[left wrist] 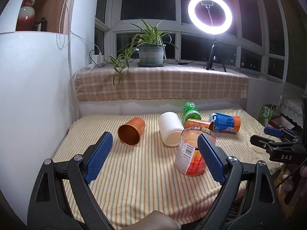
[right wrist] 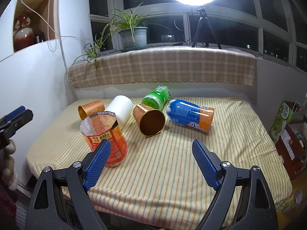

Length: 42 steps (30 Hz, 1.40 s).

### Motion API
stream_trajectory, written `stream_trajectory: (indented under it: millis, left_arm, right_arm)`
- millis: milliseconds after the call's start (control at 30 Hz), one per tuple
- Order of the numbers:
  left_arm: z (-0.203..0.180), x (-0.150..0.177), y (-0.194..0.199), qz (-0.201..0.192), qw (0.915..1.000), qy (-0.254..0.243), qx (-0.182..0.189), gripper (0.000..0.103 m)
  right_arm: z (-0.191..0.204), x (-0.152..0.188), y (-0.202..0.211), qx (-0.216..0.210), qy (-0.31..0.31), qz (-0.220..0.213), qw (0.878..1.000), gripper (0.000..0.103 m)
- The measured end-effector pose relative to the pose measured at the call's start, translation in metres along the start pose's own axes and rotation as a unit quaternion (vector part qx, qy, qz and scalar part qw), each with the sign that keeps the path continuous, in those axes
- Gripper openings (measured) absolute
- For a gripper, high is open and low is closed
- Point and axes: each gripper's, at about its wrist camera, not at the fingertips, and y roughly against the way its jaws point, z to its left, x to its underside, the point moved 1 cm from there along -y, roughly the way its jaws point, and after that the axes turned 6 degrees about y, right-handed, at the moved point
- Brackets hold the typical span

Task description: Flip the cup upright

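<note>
"888" on orange-labelled cup point(right wrist: 104, 137); "DAS" on right tool point(left wrist: 276, 134).

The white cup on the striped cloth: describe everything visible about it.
The white cup is a plain, matte, plastic-looking cylinder lying on its side on the striped cloth, its closed flat end toward the left camera; its mouth is not visible. It lies between two orange cups, close against the labelled orange cup on its right. Neither claw touches it.

One cup point(right wrist: 106, 138) stands before five tipped containers point(right wrist: 152, 119) on the table point(right wrist: 172, 163).
</note>
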Motion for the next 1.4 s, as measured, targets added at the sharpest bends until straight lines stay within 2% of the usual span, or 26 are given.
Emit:
stream_trajectory:
  millis: [600, 1200, 1233, 1300, 1400]
  left_arm:
    - [0.0, 0.004, 0.002, 0.013, 0.9999, 0.004, 0.0, 0.092]
    - [-0.004, -0.002, 0.005, 0.004, 0.9996, 0.009, -0.026, 0.092]
    - [-0.003, -0.002, 0.004, 0.004, 0.9996, 0.009, -0.027, 0.093]
    - [-0.002, -0.003, 0.004, 0.003, 0.9995, 0.011, -0.028, 0.103]
    - [0.0, -0.004, 0.006, -0.004, 0.9994, 0.015, -0.031, 0.103]
  right_arm:
    - [0.008, 0.0, -0.006, -0.003, 0.0, -0.002, 1.0, 0.087]
    - [0.012, -0.003, -0.004, 0.006, 0.004, -0.01, 1.0, 0.087]
    - [0.011, -0.002, -0.005, 0.005, 0.003, -0.008, 1.0, 0.087]
    - [0.011, -0.001, -0.009, 0.004, 0.0, -0.004, 1.0, 0.087]
    - [0.01, 0.001, -0.013, -0.001, -0.003, -0.001, 1.0, 0.087]
